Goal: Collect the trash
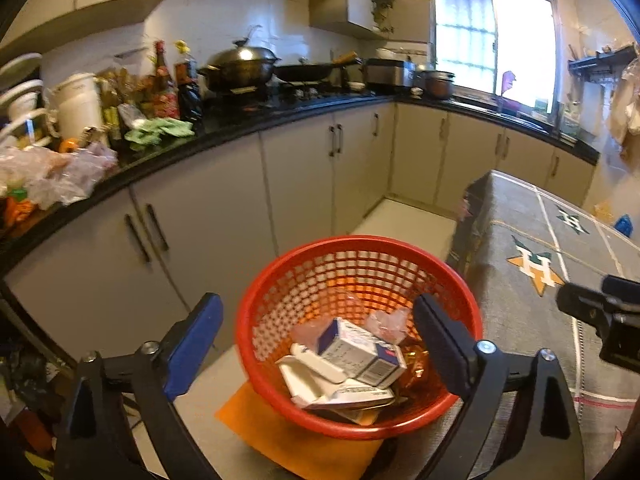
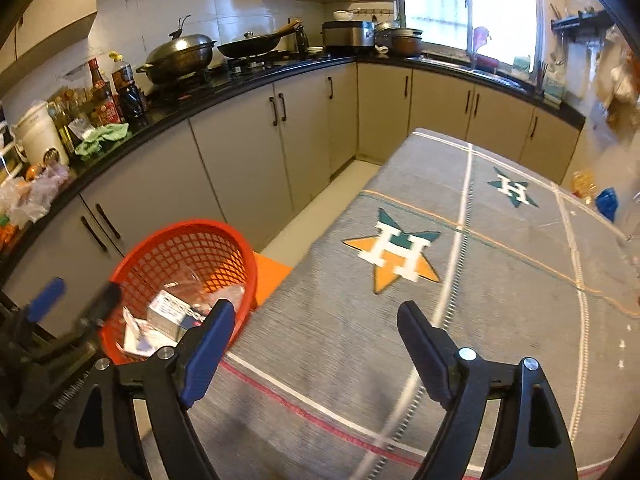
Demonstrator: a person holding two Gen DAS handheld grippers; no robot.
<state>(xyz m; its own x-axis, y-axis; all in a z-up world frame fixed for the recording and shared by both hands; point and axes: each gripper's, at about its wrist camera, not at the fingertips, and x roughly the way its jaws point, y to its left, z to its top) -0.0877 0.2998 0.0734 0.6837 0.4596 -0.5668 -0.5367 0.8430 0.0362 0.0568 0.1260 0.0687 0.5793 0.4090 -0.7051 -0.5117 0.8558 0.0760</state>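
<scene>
A red lattice basket (image 1: 360,280) standing on an orange mat (image 1: 256,416) holds white-and-blue boxes (image 1: 360,350) and clear pinkish plastic (image 1: 386,320), beside a table (image 2: 500,280) covered in grey cloth with white, orange and red lines and orange-and-green stars (image 2: 396,252) bearing white H letters, while blue pads (image 2: 208,344) line each black claw.

Left gripper (image 1: 316,322): jaws spread wide, nothing between the fingers, tilted downward. Right gripper (image 2: 316,326): jaws likewise spread, empty, held level just right of the left one.
</scene>
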